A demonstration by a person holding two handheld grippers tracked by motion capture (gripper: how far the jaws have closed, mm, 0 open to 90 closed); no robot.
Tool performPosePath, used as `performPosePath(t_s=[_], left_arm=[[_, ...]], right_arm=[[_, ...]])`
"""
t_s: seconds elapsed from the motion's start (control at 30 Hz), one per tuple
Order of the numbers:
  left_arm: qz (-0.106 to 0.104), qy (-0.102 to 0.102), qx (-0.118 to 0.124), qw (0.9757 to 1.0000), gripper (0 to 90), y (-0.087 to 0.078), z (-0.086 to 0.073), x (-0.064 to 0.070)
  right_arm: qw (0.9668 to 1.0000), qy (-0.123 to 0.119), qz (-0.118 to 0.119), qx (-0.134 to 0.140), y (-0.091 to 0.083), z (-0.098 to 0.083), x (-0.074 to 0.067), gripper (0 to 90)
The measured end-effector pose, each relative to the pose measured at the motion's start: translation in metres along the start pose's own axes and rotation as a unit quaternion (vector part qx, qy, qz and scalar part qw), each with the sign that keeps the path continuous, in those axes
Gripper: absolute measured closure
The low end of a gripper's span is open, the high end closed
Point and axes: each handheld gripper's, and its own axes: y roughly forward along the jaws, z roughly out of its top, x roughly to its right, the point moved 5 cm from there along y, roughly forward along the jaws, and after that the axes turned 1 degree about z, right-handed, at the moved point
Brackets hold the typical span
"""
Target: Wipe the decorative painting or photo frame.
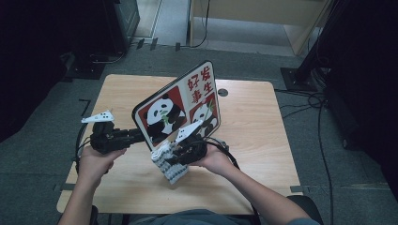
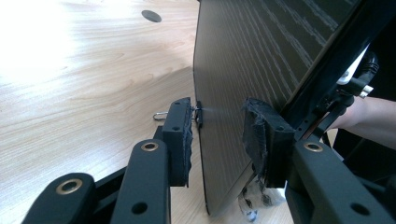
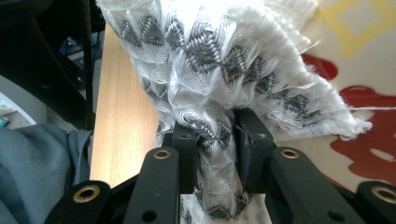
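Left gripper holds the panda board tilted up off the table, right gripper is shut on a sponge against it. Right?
Not quite: the right gripper is shut on a cloth, white woven with a grey zigzag, not a sponge; the right gripper view shows it bunched between the jaws. The rest holds: the left gripper has the panda board by its edge, tilted up off the table.
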Motion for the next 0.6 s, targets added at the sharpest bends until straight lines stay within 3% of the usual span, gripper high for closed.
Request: performPosePath(t_s=[0.6], left_arm=[[0.0,-0.002,-0.005,1.0,62.1,0.0,-0.001,0.0]], right_arm=[[0.9999,0.004,0.002,-0.012,0.01,-0.014,0.001,73.2]])
